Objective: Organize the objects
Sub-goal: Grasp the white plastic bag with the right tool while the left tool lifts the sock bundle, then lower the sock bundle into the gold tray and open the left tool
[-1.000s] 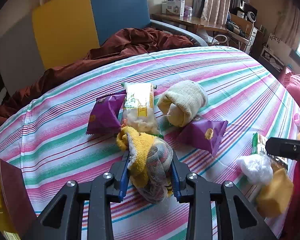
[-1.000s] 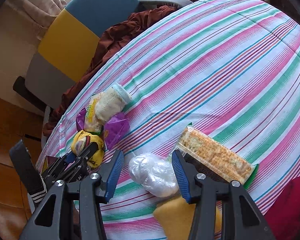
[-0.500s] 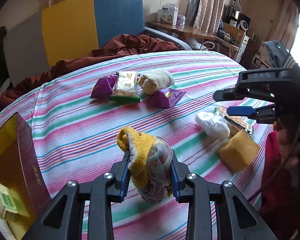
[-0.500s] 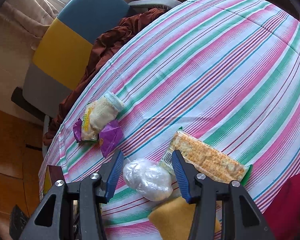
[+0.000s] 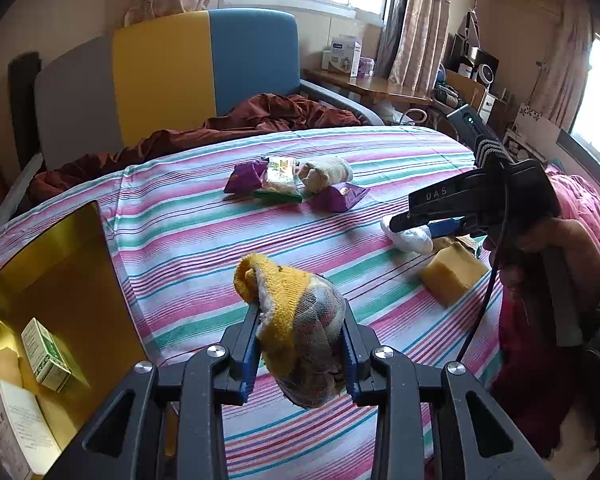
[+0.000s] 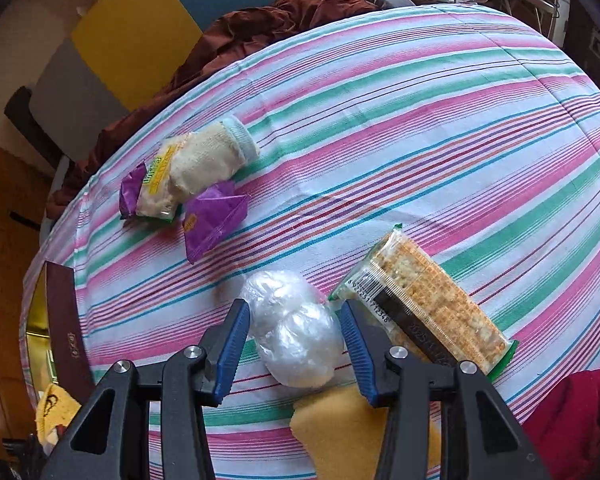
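- At the far left in the left wrist view, an open gold-lined box (image 5: 56, 280) sits at the edge of the striped bedspread (image 5: 204, 240); inside lie a small green-and-white carton (image 5: 46, 354) and a white packet (image 5: 16, 428).
- The left claw (image 5: 300, 344) is clamped on a rolled yellow sock bundle (image 5: 296, 320), held in the air above the bedspread, just right of the box.
- Farther back, near the middle of the bed, a cluster lies together: a purple snack pouch (image 5: 247, 176), a clear snack packet with a green edge (image 5: 278, 182), a rolled cream sock (image 5: 326, 172) and a second purple pouch (image 5: 340, 197). The cream sock lies partly over the packet.
- To the right, the right claw (image 6: 296, 340) stands over a white plastic-wrapped ball (image 6: 294, 328), its blue pads on either side of the ball; they are not clearly pressing on it. Its jaws have just been closing a little.
- Just below the ball lies a yellow sponge (image 6: 340, 432), and just to its right a long pack of crackers (image 6: 428, 304).
- A hand (image 5: 540, 248) grips the right claw's handle at the bed's right edge.
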